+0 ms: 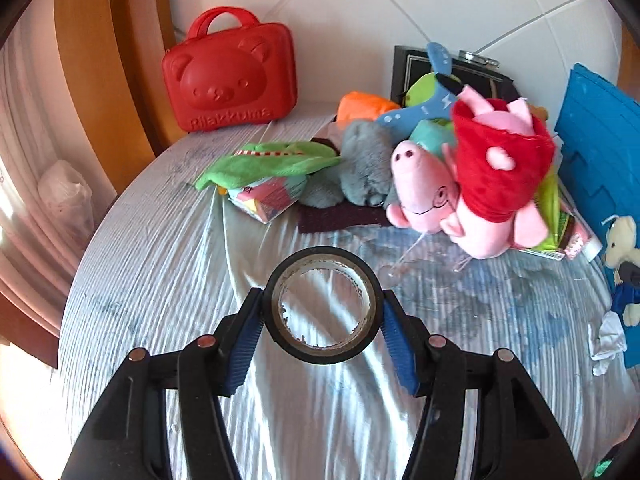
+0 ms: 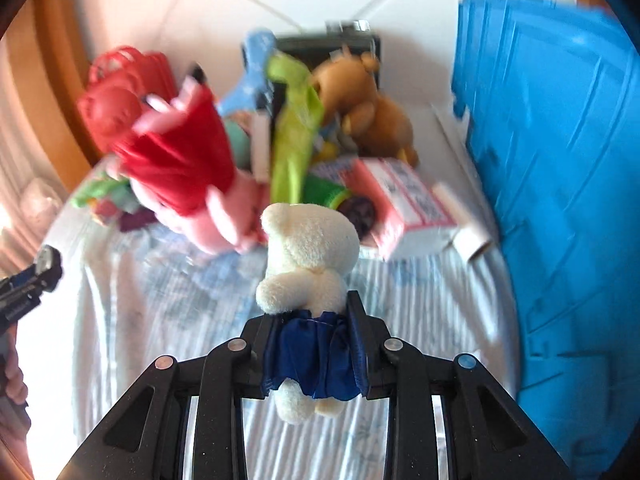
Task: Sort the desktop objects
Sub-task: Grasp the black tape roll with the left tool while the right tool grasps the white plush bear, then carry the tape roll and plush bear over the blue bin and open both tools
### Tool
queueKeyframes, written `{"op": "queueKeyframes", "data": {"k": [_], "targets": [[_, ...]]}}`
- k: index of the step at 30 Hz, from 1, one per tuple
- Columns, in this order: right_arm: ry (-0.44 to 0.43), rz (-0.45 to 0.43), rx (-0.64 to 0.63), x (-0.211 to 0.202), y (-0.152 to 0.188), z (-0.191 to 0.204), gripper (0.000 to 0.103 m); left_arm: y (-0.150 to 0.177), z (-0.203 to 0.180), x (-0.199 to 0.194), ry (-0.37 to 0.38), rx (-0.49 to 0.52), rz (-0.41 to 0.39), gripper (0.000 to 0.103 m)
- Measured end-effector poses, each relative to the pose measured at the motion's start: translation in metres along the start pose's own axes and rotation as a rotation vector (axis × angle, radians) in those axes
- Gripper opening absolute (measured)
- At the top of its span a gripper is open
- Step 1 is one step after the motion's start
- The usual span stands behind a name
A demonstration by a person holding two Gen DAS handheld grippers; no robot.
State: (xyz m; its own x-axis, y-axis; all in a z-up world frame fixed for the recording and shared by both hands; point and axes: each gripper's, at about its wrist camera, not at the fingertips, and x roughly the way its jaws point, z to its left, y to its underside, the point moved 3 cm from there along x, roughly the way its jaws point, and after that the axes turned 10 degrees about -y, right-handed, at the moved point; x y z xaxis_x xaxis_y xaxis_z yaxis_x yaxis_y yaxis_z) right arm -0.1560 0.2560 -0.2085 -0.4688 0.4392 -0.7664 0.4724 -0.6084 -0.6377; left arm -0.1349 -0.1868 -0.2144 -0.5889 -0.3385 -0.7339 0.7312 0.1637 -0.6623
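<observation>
My left gripper (image 1: pixel 323 312) is shut on a black tape roll (image 1: pixel 323 305), held above the cloth-covered table (image 1: pixel 160 280). My right gripper (image 2: pixel 314 332) is shut on a small white teddy bear in a blue skirt (image 2: pixel 308 248), gripped at the skirt; the bear also shows at the right edge of the left wrist view (image 1: pixel 622 256). A pile of toys lies at the back: a pink pig plush in a red dress (image 1: pixel 480 184), a grey plush (image 1: pixel 364 164), a green cloth (image 1: pixel 268 160) and a brown bear (image 2: pixel 368 104).
A red bear-face case (image 1: pixel 230 76) stands at the back left against the wall. A blue plastic bin (image 2: pixel 560 200) stands on the right. A pink box (image 2: pixel 404 204) and a black frame (image 1: pixel 452 72) lie among the toys. The left gripper shows at the left edge (image 2: pixel 32 280).
</observation>
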Motion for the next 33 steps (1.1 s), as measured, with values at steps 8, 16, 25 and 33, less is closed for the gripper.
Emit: {"op": "queueKeyframes", "data": {"k": [8, 16, 25, 33], "targets": [[0.036, -0.234, -0.134, -0.104, -0.024, 0.035, 0.029, -0.020, -0.042, -0.070, 0.045, 0.003, -0.148, 0.057], [0.083, -0.448, -0.167, -0.193, -0.037, 0.024, 0.029, -0.045, -0.101, -0.133, 0.122, 0.026, -0.277, 0.057], [0.209, -0.611, -0.133, -0.282, -0.041, -0.044, 0.029, -0.070, -0.203, -0.218, 0.235, 0.081, -0.435, 0.057], [0.335, -0.653, -0.067, -0.329, -0.027, -0.137, 0.029, -0.080, -0.310, -0.293, 0.331, 0.146, -0.522, 0.057]]}}
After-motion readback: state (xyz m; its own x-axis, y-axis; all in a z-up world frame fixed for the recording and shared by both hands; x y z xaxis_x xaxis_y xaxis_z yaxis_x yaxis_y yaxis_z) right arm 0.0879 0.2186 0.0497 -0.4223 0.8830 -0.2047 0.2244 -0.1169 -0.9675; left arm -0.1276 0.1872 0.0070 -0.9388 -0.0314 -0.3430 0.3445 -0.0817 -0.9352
